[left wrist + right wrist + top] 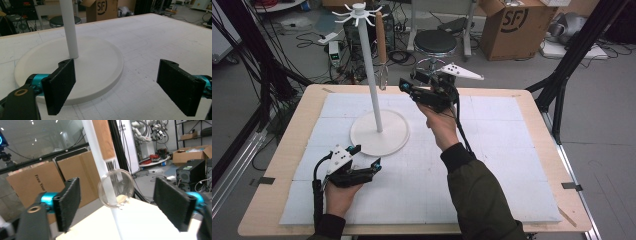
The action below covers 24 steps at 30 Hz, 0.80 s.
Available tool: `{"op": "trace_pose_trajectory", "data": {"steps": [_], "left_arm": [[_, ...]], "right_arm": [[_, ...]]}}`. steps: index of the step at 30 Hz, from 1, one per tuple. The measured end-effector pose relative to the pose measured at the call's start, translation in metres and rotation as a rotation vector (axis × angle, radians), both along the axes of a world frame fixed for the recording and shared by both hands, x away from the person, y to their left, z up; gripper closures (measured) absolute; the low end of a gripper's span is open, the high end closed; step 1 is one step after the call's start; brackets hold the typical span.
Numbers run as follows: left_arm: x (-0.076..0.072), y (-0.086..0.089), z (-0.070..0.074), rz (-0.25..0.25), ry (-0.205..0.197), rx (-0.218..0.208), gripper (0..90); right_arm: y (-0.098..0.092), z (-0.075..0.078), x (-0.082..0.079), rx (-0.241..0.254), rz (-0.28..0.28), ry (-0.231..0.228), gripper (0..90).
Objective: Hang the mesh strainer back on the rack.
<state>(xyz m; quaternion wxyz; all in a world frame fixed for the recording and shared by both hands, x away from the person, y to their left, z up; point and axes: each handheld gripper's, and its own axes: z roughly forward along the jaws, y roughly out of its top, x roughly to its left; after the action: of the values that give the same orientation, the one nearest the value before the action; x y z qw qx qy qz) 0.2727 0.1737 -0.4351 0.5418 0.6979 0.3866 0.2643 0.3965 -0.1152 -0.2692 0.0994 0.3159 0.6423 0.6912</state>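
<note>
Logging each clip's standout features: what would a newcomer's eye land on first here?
The tall white rack with a round base stands on the table's white mat, and a wooden-handled utensil with a clear round head hangs from its top hooks. The right gripper is raised beside it, jaws open; the left gripper rests low by the base.

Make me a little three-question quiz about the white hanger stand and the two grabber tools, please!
1. True or false: the right gripper is squeezing the wooden-handled whisk.
2. What does the whisk hang from? A) the white stand B) the stool C) the cardboard box
3. What rests on the table beside the stand's round base?

Key:
1. False; its jaws are apart and the whisk hangs free.
2. A
3. The left gripper, jaws open.
</note>
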Motion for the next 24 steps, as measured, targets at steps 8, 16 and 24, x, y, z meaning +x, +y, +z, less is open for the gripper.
{"op": "trace_pose_trajectory", "data": {"steps": [8, 16, 24], "left_arm": [[0.000, -0.002, -0.001, -0.011, -0.011, -0.003, 16.0], [-0.001, -0.001, 0.001, -0.006, -0.028, -0.016, 16.0], [-0.002, -0.005, 0.001, -0.027, -0.023, -0.024, 15.7]], "right_arm": [[-0.036, -0.021, -0.025, -0.071, -0.008, -0.022, 18.5], [-0.074, -0.045, -0.044, -0.108, -0.052, -0.007, 17.8], [-0.098, -0.060, -0.051, -0.115, -0.075, 0.013, 17.5]]}}
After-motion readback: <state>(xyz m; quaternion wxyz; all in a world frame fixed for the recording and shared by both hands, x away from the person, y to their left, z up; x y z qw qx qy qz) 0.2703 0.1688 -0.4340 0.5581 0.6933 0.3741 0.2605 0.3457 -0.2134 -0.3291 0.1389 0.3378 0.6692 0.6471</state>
